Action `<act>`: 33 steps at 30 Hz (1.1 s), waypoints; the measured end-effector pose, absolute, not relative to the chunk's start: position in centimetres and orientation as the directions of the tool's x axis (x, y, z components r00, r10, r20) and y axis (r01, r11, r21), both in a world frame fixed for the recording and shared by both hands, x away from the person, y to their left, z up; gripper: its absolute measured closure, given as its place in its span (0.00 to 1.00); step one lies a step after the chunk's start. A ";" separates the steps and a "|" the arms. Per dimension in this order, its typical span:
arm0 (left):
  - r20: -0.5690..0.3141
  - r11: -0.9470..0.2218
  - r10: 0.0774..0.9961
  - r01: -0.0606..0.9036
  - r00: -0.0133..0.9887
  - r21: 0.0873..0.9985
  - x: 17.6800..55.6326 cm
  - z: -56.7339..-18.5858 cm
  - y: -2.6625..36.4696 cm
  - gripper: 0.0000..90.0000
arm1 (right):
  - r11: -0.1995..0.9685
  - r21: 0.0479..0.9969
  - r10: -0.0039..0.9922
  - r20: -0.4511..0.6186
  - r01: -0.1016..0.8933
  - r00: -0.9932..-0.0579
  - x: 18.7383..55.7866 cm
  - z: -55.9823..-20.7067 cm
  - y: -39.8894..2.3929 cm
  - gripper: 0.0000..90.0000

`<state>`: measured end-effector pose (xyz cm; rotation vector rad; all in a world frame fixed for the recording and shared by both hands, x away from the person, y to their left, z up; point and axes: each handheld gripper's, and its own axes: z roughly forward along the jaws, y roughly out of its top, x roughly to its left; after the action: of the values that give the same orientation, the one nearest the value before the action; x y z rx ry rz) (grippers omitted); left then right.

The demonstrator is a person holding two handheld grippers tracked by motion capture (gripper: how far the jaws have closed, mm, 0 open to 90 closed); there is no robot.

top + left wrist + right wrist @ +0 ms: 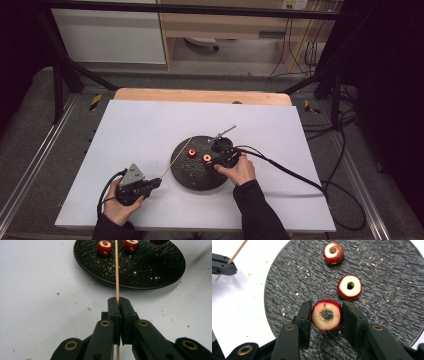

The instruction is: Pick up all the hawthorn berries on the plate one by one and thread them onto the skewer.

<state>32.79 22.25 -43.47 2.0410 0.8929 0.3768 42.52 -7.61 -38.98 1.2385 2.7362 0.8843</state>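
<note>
My left gripper sits at about seven o'clock from the plate, jaws clamped on the skewer, which runs out toward one o'clock over the plate's rim. My right gripper is over the plate and has closed on a cored red fruit, its hole facing the camera; two more cored fruits lie beyond it at twelve and one o'clock. To do this well, I think I should keep the skewer steady and level, lift the fruit, turn its hole in line with the tip and slide it on without squeezing harder, since soft flesh could split. In the high view the held fruit is hidden under my right hand, the skewer tip is too thin to place exactly, and I cannot identify the metal tool at the plate's far edge.
</note>
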 end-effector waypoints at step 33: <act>-0.072 -0.357 0.717 0.454 0.694 0.816 32.5 -43.5 21.8 0.98 | 0.060 0.763 0.678 0.442 0.643 -0.588 40.6 -40.4 -10.2 0.69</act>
<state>32.52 21.77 -43.54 2.0147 0.8985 0.3743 40.59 -10.18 -40.37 1.4105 2.2623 1.5969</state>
